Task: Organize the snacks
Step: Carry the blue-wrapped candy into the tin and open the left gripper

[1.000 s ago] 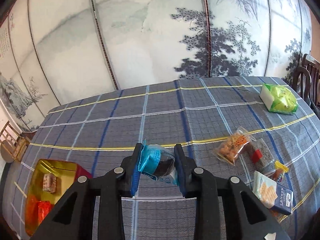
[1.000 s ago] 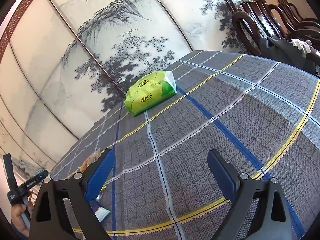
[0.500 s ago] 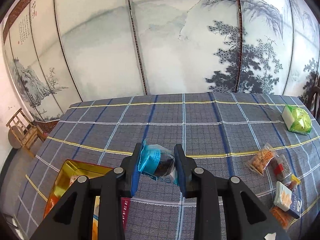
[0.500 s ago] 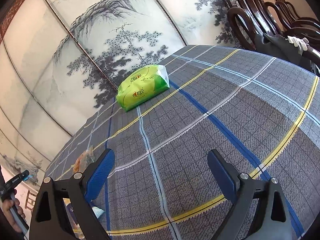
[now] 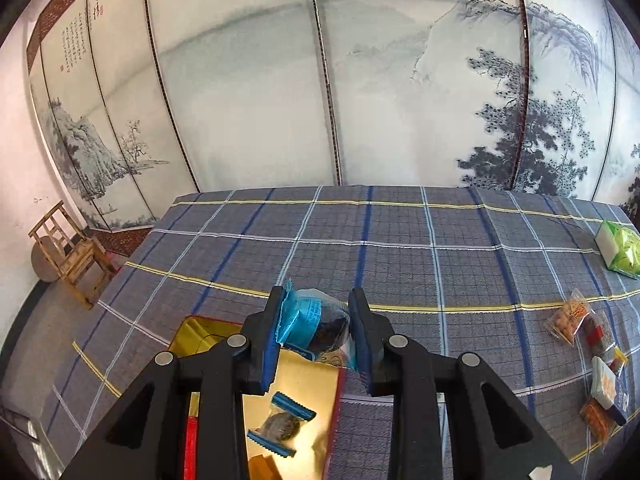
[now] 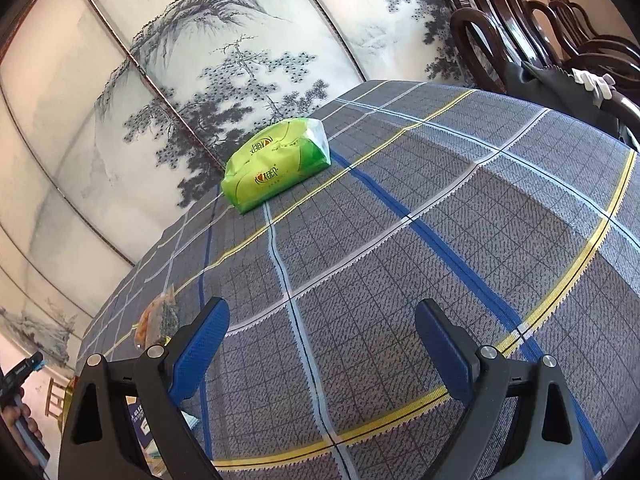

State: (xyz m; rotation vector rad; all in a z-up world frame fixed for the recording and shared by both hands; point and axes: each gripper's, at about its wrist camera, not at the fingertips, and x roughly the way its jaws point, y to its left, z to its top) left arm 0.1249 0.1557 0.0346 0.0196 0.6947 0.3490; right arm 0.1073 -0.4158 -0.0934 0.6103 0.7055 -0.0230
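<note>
My left gripper [image 5: 316,332] is shut on a blue-wrapped dark snack [image 5: 312,326] and holds it above the far edge of a gold tin tray [image 5: 304,384] with a red rim. In the tray lie another blue-wrapped dark snack [image 5: 280,424] and an orange piece [image 5: 260,466]. Several loose snack packets [image 5: 570,316] and a small blue-and-white box [image 5: 606,388] lie on the plaid tablecloth at the right. My right gripper [image 6: 320,344] is open and empty above the tablecloth, with snack packets [image 6: 154,320] to its left.
A green tissue pack [image 6: 276,164] lies on the far side of the table; it also shows in the left wrist view [image 5: 622,250]. Painted screens stand behind the table. Dark wooden chairs [image 6: 520,28] stand at the right, a small bamboo chair [image 5: 68,252] at the left.
My left gripper has carried the blue-wrapped snack leftward to above the gold tray. The right gripper has drifted slightly and stays open.
</note>
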